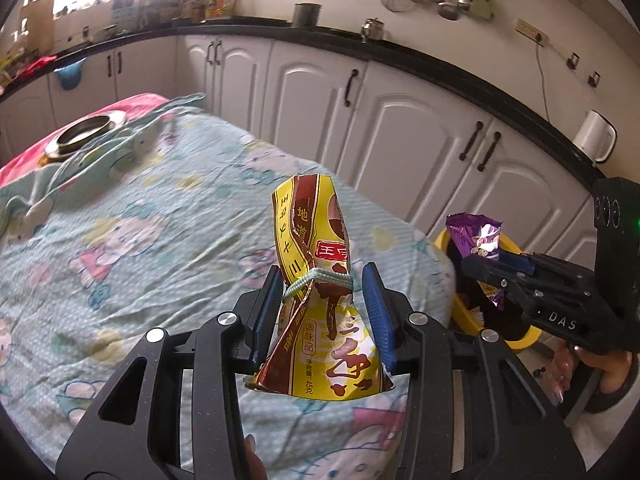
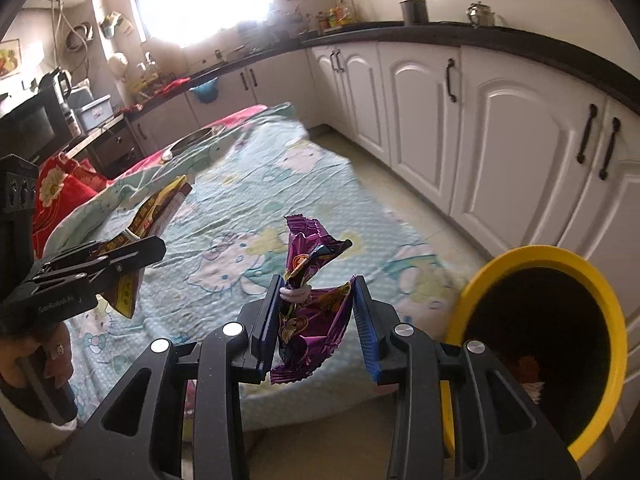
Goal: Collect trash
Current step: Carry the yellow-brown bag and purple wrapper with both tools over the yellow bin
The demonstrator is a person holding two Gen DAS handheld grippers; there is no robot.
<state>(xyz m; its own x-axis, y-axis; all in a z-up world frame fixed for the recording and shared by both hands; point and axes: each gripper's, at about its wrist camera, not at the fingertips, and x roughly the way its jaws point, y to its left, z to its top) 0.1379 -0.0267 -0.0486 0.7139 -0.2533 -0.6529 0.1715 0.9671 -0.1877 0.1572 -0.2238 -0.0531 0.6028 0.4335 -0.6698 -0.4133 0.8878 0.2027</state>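
We hold crumpled yellow-brown seasoning packet (image 1: 320, 280) clenched in left gripper (image 1: 325, 280), long axis upright; right gripper (image 2: 316, 292) clamps crinkled purple foil wrapper (image 2: 310, 300). Yellow-rimmed black bin (image 2: 536, 254) lies just right of right gripper, nearer it.

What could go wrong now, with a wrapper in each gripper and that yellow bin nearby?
The purple wrapper is crumpled and pinched only low down by the right gripper, so it might slip before reaching the yellow bin. The left gripper with its yellow packet sits close by; both could bump at the bin.
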